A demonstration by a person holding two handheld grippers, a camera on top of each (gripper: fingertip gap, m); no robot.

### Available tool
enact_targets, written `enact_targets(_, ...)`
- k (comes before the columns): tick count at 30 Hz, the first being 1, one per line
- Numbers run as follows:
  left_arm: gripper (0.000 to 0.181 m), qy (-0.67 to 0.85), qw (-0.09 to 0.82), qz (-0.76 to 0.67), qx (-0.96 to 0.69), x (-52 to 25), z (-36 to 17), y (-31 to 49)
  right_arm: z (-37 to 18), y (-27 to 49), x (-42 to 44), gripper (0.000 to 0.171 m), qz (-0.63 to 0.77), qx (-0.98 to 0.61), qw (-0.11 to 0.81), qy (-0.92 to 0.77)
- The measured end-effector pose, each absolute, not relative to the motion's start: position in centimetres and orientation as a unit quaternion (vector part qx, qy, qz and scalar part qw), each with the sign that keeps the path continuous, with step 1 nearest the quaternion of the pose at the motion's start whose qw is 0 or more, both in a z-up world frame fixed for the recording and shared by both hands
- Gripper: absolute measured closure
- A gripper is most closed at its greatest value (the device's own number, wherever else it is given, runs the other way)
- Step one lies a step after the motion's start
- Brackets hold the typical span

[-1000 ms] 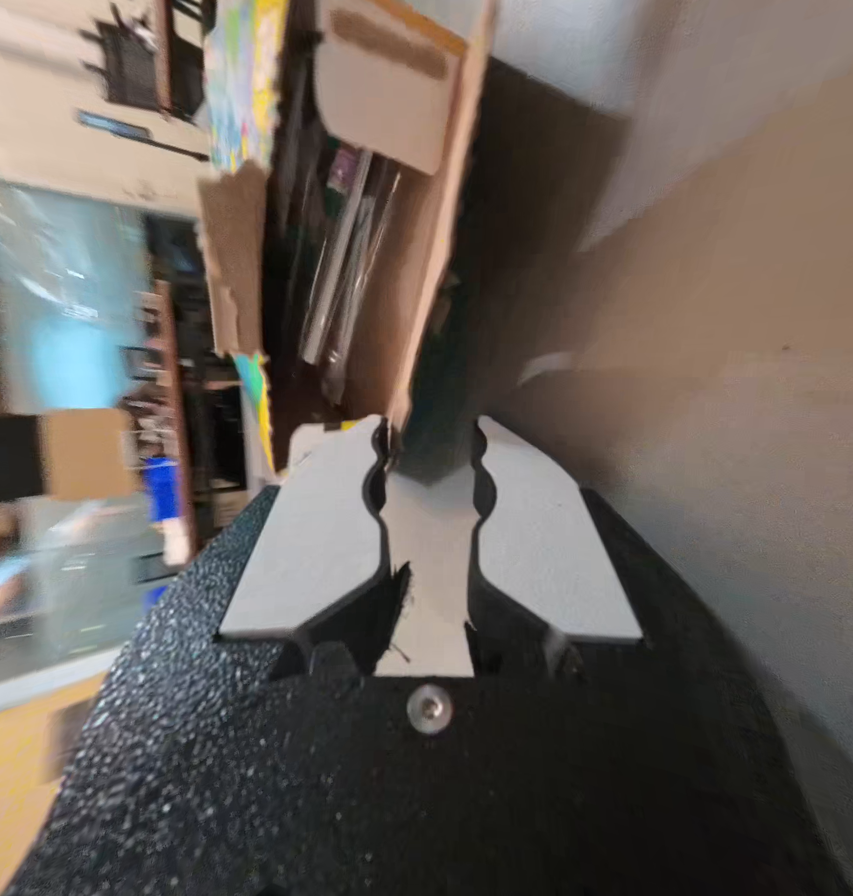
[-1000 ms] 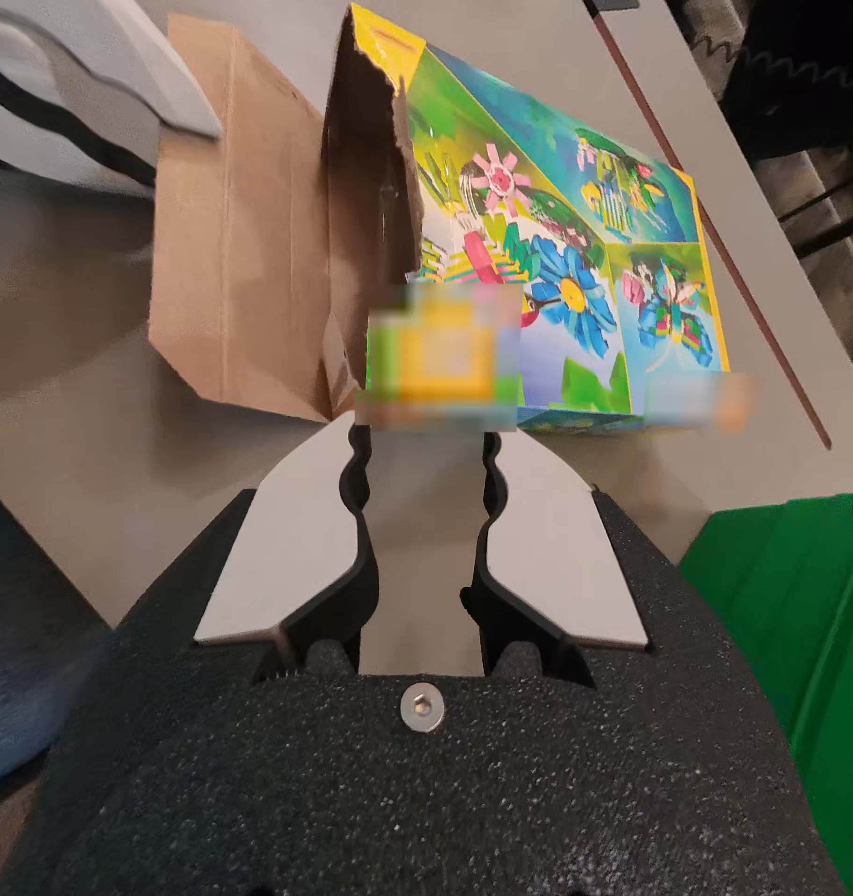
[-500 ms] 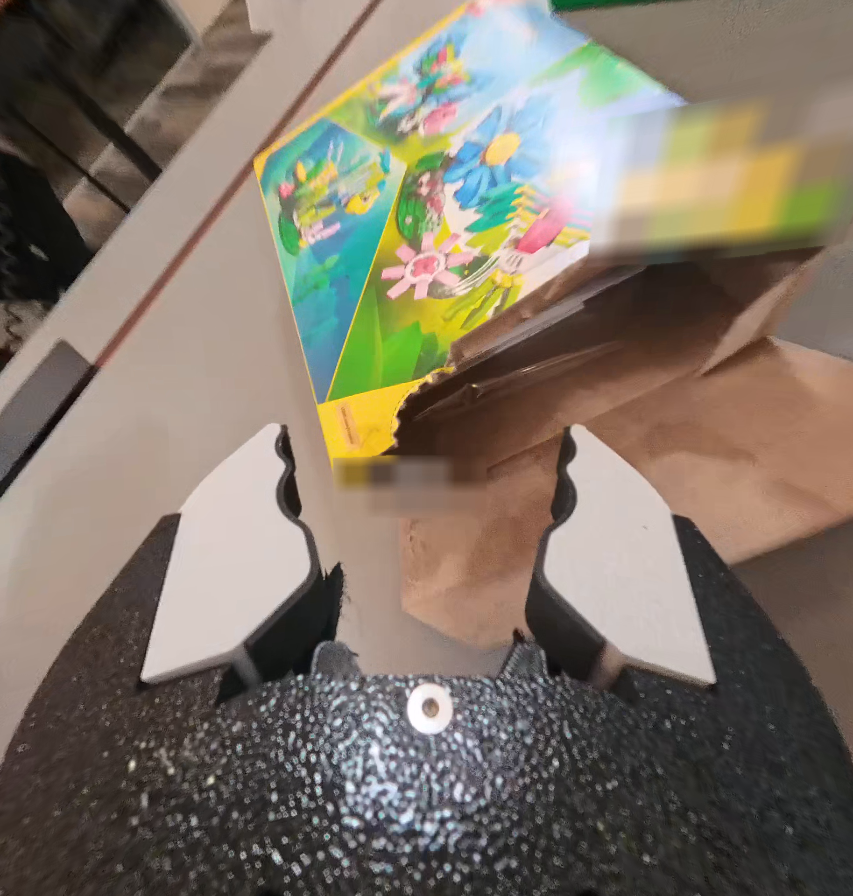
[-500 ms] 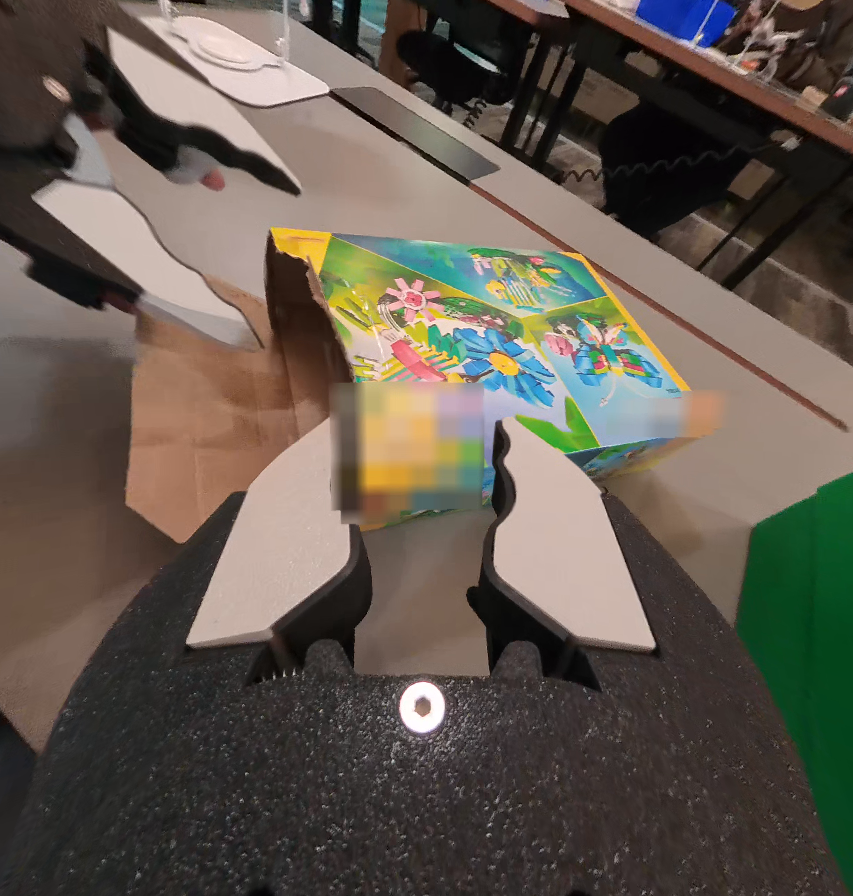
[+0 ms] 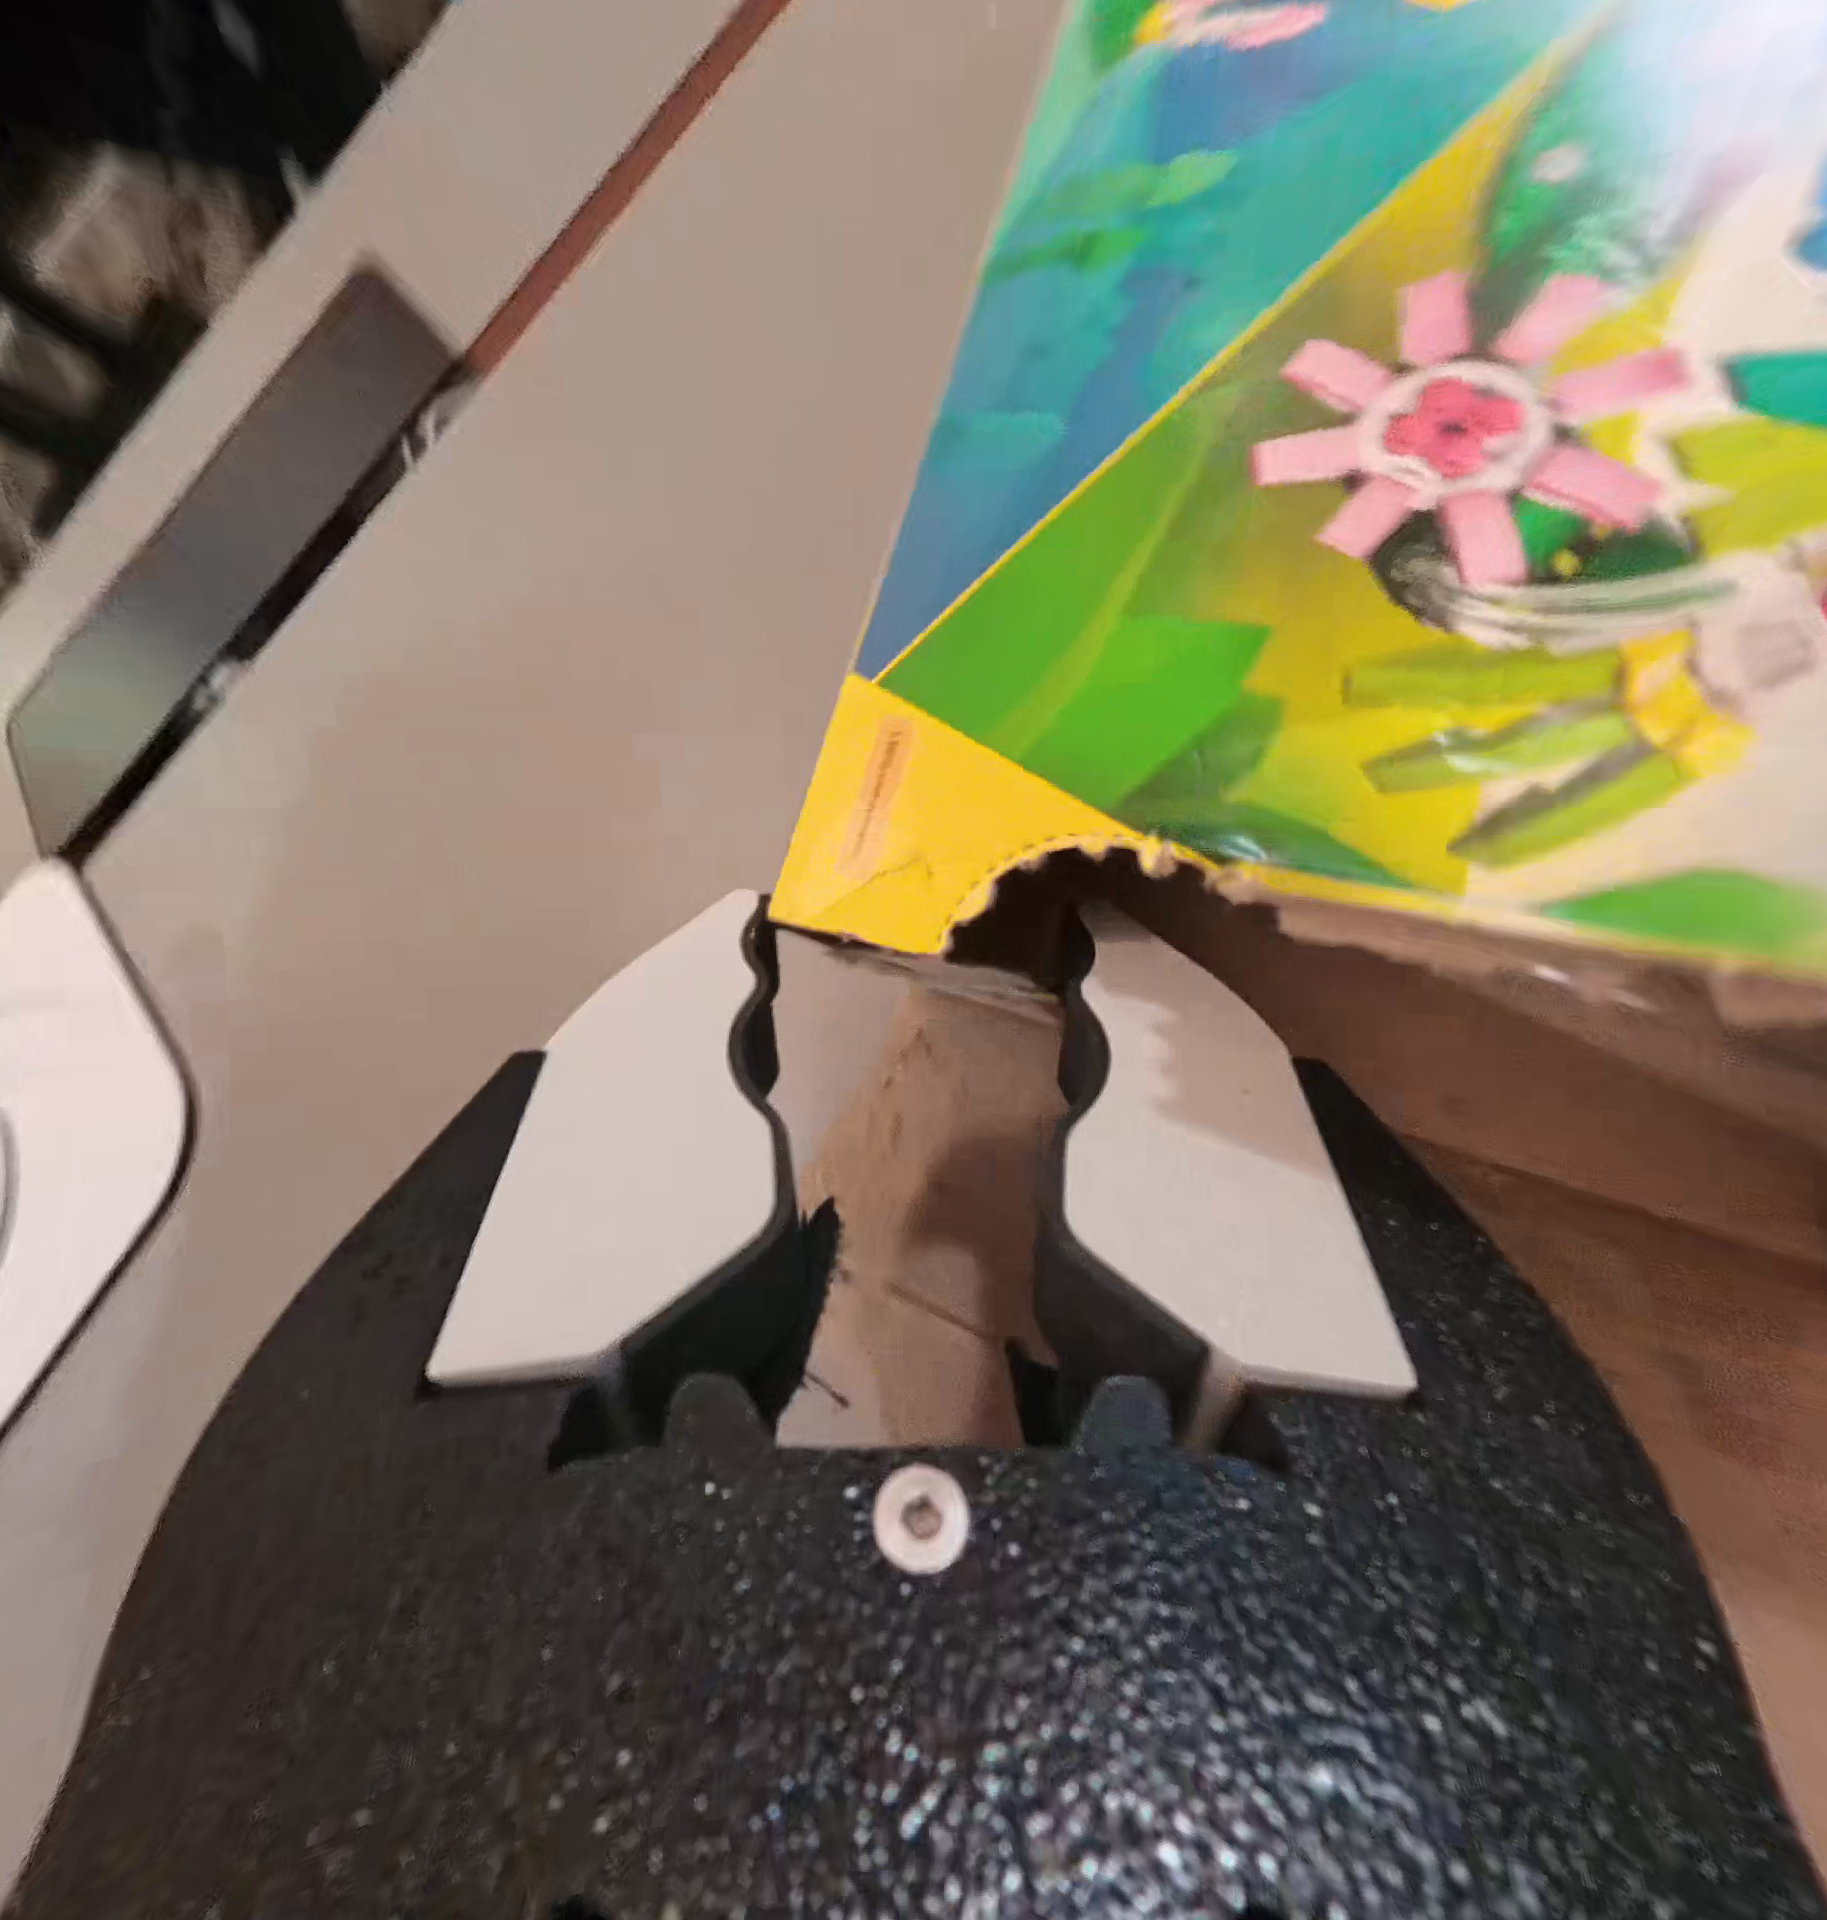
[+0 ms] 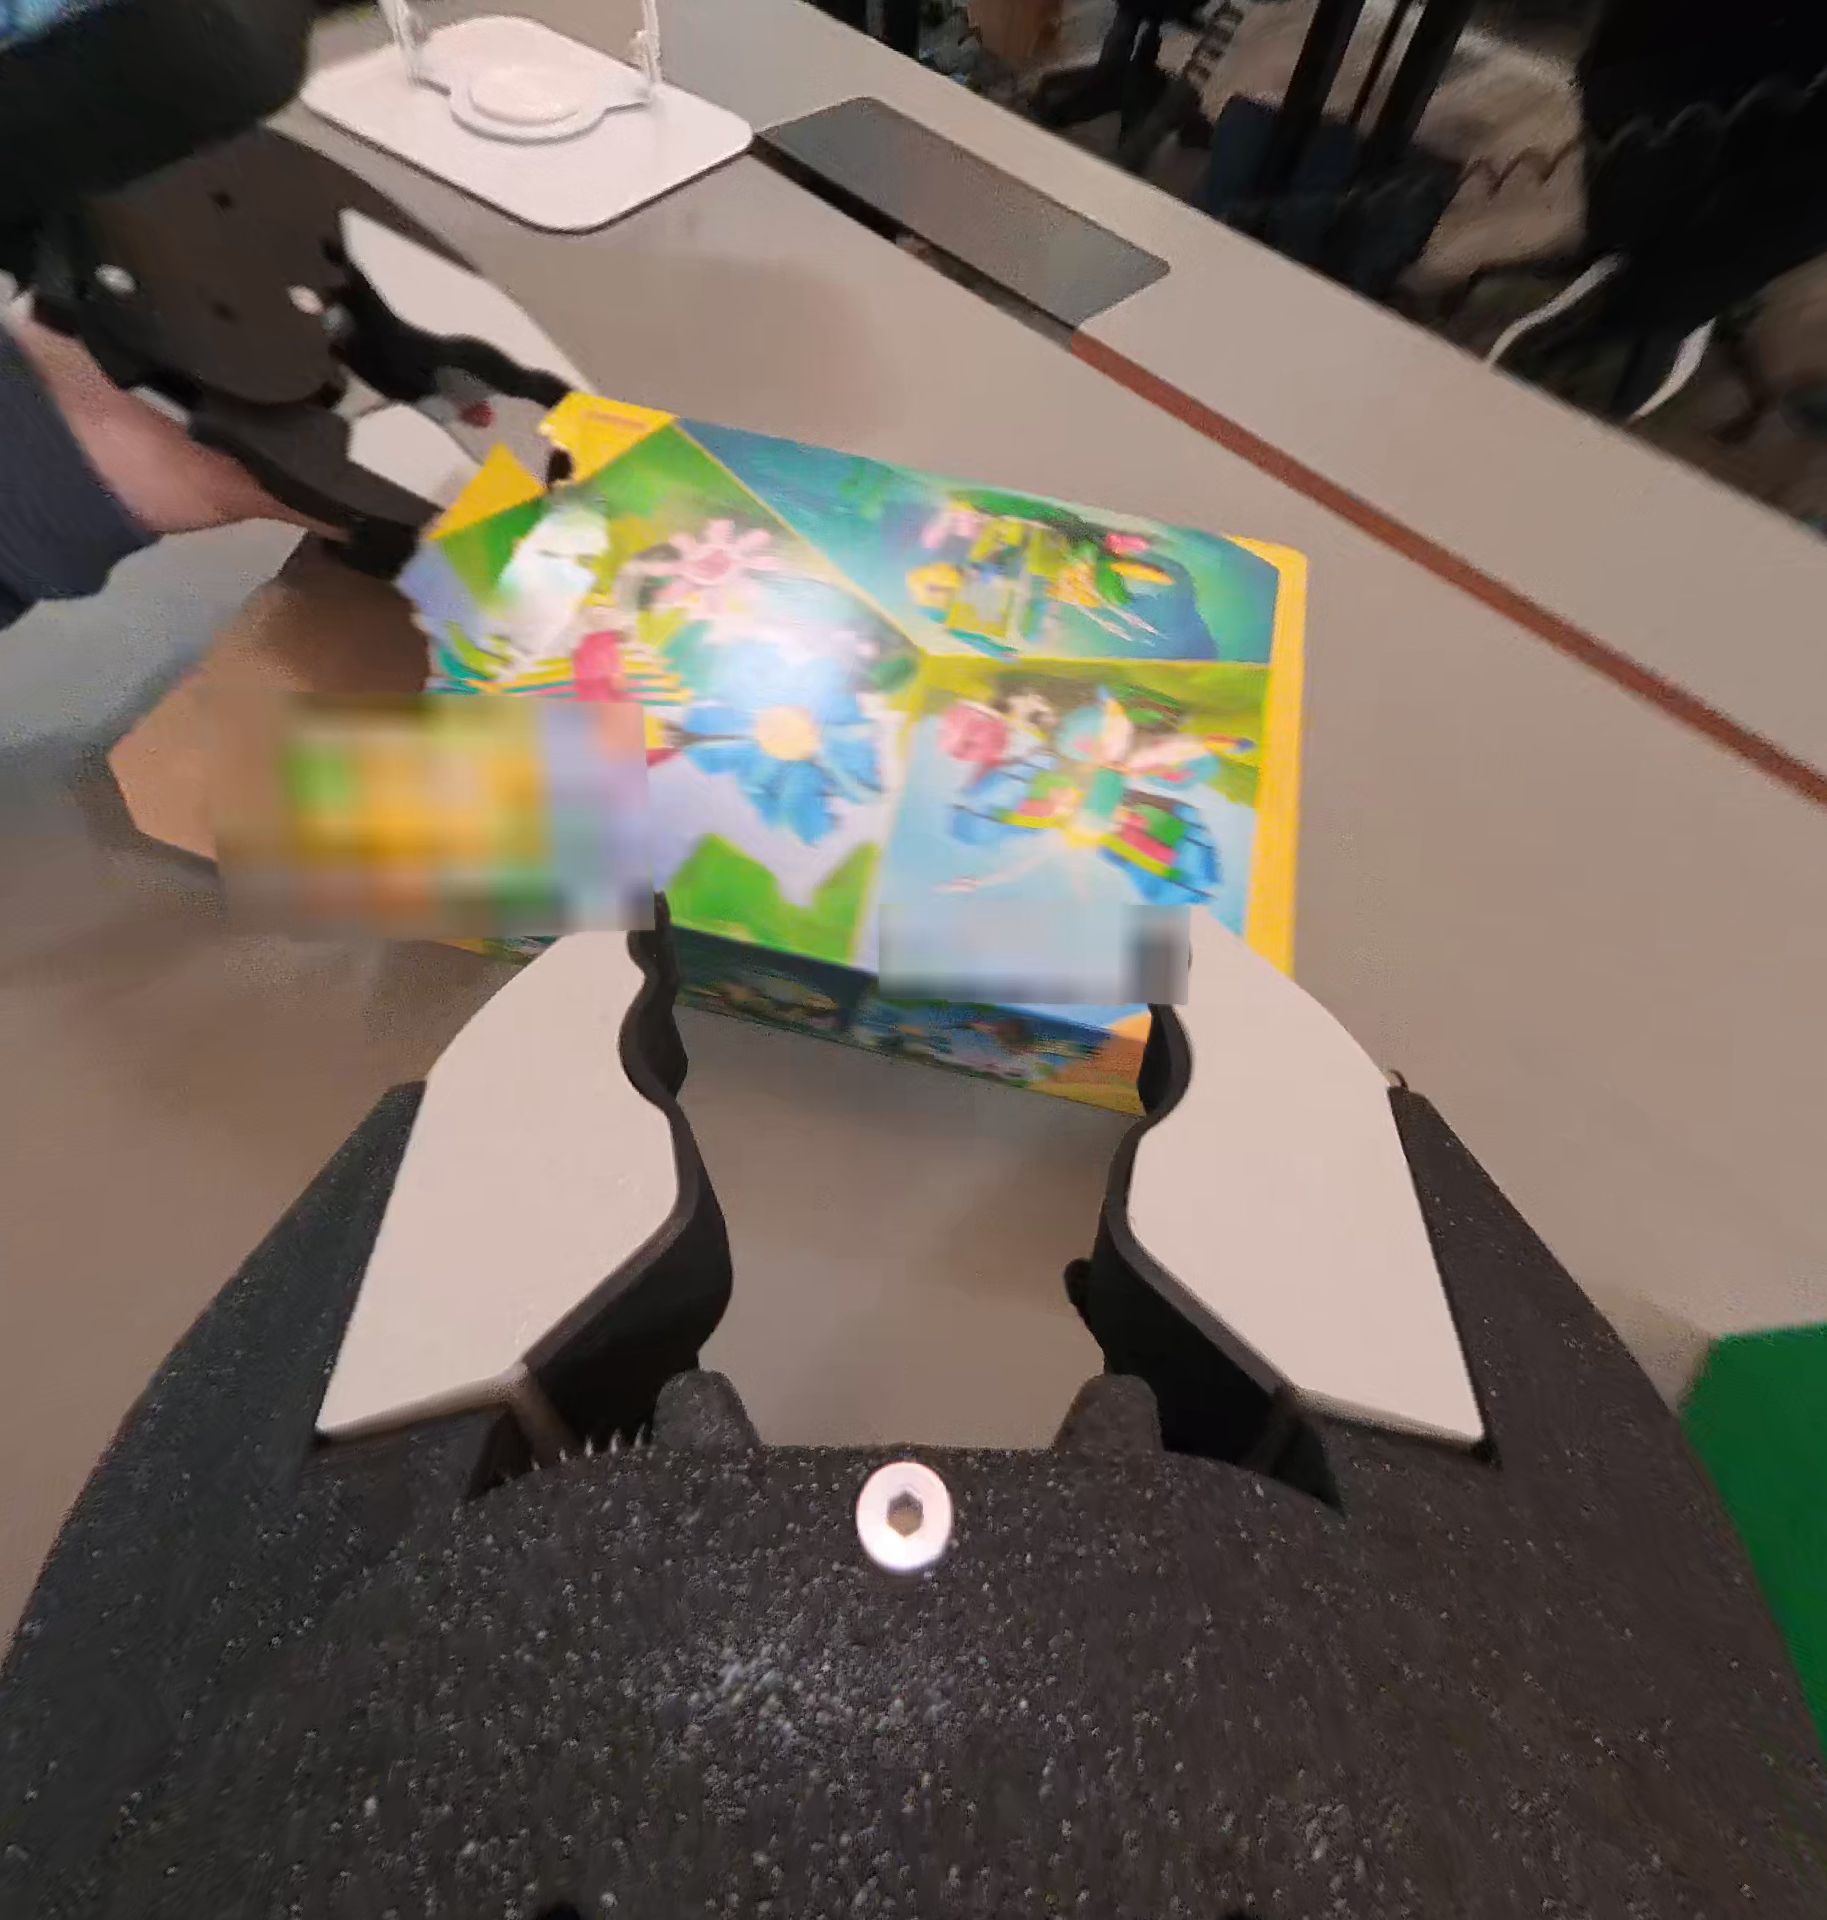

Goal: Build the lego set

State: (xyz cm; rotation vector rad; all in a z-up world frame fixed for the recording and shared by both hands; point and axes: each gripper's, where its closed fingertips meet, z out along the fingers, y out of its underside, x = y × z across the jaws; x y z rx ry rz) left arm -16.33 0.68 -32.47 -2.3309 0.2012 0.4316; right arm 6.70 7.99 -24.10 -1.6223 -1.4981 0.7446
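The colourful lego box [image 6: 992, 675] lies flat on the grey table [image 6: 1511, 935], with its torn open end at the left and a brown cardboard flap [image 6: 265, 675] spread out on the table. My left gripper [image 5: 919, 925] is open with a narrow gap. Its tips are at the torn yellow corner of the box [image 5: 888, 821], and one tip reaches into the opening above the brown flap [image 5: 1511, 1195]. It also shows at the upper left of the right wrist view [image 6: 410, 499]. My right gripper [image 6: 904, 977] is wide open and empty, with its tips just short of the box's near side.
A white pad with a clear stand [image 6: 535, 114] and a dark panel set in the table [image 6: 961, 208] lie beyond the box. Both also show in the left wrist view, pad [image 5: 47, 1122] and panel [image 5: 213, 582]. A green object [image 6: 1782, 1507] sits at the right. A sleeve [image 6: 47, 468] holds the left gripper. There is about 25 cm between the tips of the two grippers.
My left gripper swung down from a side-on view onto the box's torn corner, and its jaws narrowed over the last half second. My right gripper opened wider, closer to the box's near side.
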Motion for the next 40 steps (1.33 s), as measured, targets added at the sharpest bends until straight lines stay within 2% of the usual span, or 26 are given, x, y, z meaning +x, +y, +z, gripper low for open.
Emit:
enact_targets(1,0.137,0.053,0.364,0.157,-0.916,-17.3,-32.2,0.0,-24.2,9.0,6.1,0.084,0.310,-0.652,0.374,-0.582)
enact_targets(4,0.140,-0.012,0.407,0.014,-0.913,-16.5,-30.1,-2.1,-25.5,12.3,4.4,0.083,0.354,-0.695,0.303,-0.547)
enact_targets(9,0.134,-0.089,0.446,-0.297,-0.840,-12.2,-26.9,-5.2,-29.1,15.5,2.1,0.080,0.421,-0.754,0.145,-0.483)
enact_targets(11,0.131,-0.093,0.471,-0.446,-0.755,-9.9,-23.6,-6.2,-30.2,16.1,1.5,0.080,0.437,-0.761,0.113,-0.466)
enact_targets(12,0.134,-0.113,0.473,-0.474,-0.734,-9.6,-23.0,-6.4,-30.6,16.4,1.2,0.080,0.440,-0.763,0.107,-0.462)
enact_targets(16,0.131,-0.077,0.436,-0.463,-0.767,-6.1,-23.5,-8.4,-32.0,16.0,0.8,0.081,0.445,-0.755,0.081,-0.475)
enact_targets(20,0.108,-0.080,0.386,-0.427,-0.814,-4.4,-26.1,-8.0,-32.0,14.9,0.4,0.084,0.469,-0.740,0.071,-0.478)
enact_targets(25,0.108,-0.097,0.359,-0.404,-0.836,-4.4,-28.2,-5.8,-32.0,13.0,0.9,0.085,0.470,-0.731,0.064,-0.490)
enact_targets(27,0.118,-0.103,0.353,-0.420,-0.830,-4.2,-28.4,-5.5,-32.0,11.5,1.4,0.085,0.473,-0.721,0.052,-0.504)
enact_targets(29,0.142,-0.113,0.375,-0.406,-0.826,-5.3,-28.7,-5.1,-32.0,11.1,1.6,0.085,0.475,-0.721,0.057,-0.502)
enact_targets(33,0.155,-0.084,0.396,-0.412,-0.817,-5.4,-28.5,-5.4,-31.9,11.2,1.6,0.086,0.493,-0.721,0.062,-0.483)
enact_targets(36,0.165,-0.017,0.447,-0.387,-0.806,-5.3,-27.4,-6.0,-31.4,11.0,1.8,0.090,0.518,-0.712,0.053,-0.472)
enact_targets(40,0.172,0.051,0.514,-0.394,-0.761,-5.1,-25.9,-7.2,-29.9,10.1,2.0,0.088,0.591,-0.674,0.017,-0.443)
